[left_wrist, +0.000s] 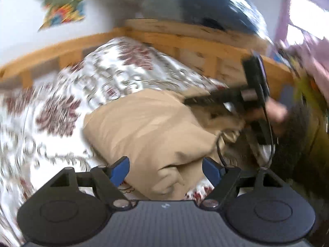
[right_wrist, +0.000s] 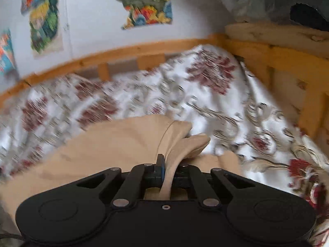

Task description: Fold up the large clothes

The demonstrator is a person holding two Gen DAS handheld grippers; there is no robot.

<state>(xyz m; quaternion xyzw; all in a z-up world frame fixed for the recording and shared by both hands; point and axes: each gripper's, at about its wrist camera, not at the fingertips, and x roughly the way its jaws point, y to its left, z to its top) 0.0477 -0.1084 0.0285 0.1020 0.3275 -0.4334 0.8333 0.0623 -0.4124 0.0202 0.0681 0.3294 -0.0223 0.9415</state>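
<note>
A beige garment (left_wrist: pixel 148 129) lies bunched on the floral bedspread (left_wrist: pixel 51 111). My left gripper (left_wrist: pixel 166 169) is open, its blue pads either side of the garment's near edge, holding nothing. My right gripper (right_wrist: pixel 167 173) is shut on a fold of the beige garment (right_wrist: pixel 115 144), which rises between its fingers. In the left wrist view the right gripper (left_wrist: pixel 224 100) shows at the garment's far right side, held by a hand.
A wooden bed frame (left_wrist: pixel 185 47) runs along the back and right, also in the right wrist view (right_wrist: pixel 287 61). Colourful posters (right_wrist: pixel 144 4) hang on the white wall. Dark blue bedding (left_wrist: pixel 216 6) sits above the frame. A black cable (left_wrist: pixel 269 140) hangs at right.
</note>
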